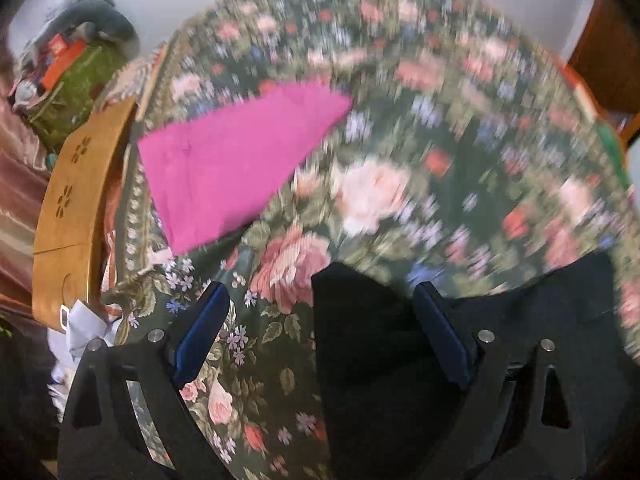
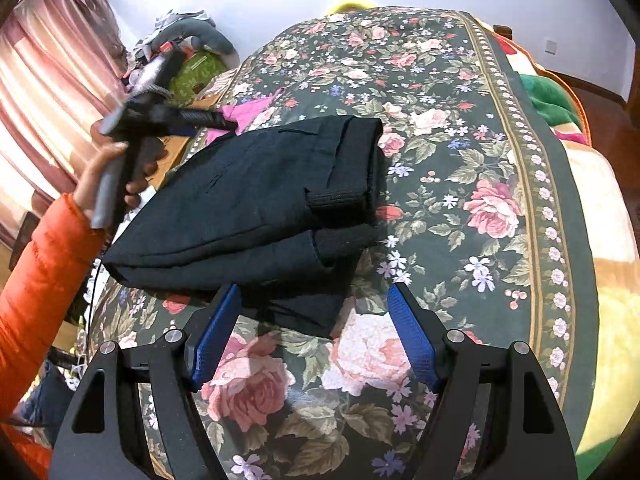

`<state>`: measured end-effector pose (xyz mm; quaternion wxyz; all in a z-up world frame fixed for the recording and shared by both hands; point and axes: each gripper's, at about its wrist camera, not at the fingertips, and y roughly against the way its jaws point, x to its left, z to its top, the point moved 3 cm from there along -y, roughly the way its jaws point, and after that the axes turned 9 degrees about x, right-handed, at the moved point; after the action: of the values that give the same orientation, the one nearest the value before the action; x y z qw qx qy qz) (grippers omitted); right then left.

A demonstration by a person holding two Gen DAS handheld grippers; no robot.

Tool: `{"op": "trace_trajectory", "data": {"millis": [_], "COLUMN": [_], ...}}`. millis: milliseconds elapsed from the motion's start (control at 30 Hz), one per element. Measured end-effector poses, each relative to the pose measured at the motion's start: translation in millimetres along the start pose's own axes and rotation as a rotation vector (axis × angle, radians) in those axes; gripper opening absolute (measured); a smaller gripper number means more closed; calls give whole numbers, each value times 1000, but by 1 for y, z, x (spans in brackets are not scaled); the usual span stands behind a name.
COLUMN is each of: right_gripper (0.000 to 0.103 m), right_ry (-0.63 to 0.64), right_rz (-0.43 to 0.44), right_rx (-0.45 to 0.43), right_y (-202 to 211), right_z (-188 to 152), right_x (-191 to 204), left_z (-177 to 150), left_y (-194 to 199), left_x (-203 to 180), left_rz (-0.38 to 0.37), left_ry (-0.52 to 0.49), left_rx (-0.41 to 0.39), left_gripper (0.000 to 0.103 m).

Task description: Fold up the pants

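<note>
While a floral bedspread (image 2: 460, 168) covers nearly the whole bed in both views, dark green with pink roses and a patterned border along its edges, the black pants (image 2: 256, 200) lie on it as a thick folded bundle, the waistband end turned toward the right and several layers stacked one over another. In the right wrist view the bundle sits just beyond the right tool (image 2: 314, 330), whose blue-padded jaws stand wide apart and grip nothing; a lower layer of the black cloth reaches down between the tips. In the left wrist view, which is heavily blurred, the pants (image 1: 372, 360) fill the lower middle and right as a dark mass, and the left tool (image 1: 320, 330) is likewise spread wide, its right finger over the black cloth and its left over bare bedspread (image 1: 400, 120); whether either pad touches the cloth I cannot tell. A pink folded garment (image 1: 236, 160) rests on the bedspread well beyond the pants, toward the far left edge of the bed. Beside that edge stands a wooden piece with flower cut-outs (image 1: 72, 208). From the right wrist view the left tool (image 2: 216, 122) is held in the air over the left side of the pants by a hand (image 2: 108, 178) in an orange sleeve (image 2: 36, 292).
</note>
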<state>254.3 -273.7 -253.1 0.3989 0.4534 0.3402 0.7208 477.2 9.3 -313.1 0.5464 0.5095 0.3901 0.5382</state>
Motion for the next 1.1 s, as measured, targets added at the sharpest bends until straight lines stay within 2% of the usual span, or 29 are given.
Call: {"op": "trace_trajectory", "data": {"millis": [67,100,233,467,567,733,900,1100], "right_gripper": [73,73,73,73,73,73,73,73], "right_ry": [-6,-8,-12,-4,4,9,28,-9], "right_rz": [-8,-13,-30,-21,-20,-3,-17,-43], "right_rx": [2,2,-5,-50,-67,-96,-117,-117], "right_y": [0,0,3,21,27,34,35,27], "right_z": [0,0,0,-3,-4,-8,-11,-11], "right_x": [-2,-3,-4,4,9,21,29,20], "left_z": [-6,-9,-29,-82,-110,-153,-181,-200], "left_y": [-20,-20,-14,5,16,41,58,84], "left_x": [0,2,16,35,39,30,13,-5], "left_rz": [9,-5,-22,25,-15,-95,-191,-170], "left_ry": [-34,-34,-9,16,48,43,61,37], "left_rx": [40,25,4,20,28,13,-18,-99], "left_gripper": [95,95,97,97,97,97,97,96]}}
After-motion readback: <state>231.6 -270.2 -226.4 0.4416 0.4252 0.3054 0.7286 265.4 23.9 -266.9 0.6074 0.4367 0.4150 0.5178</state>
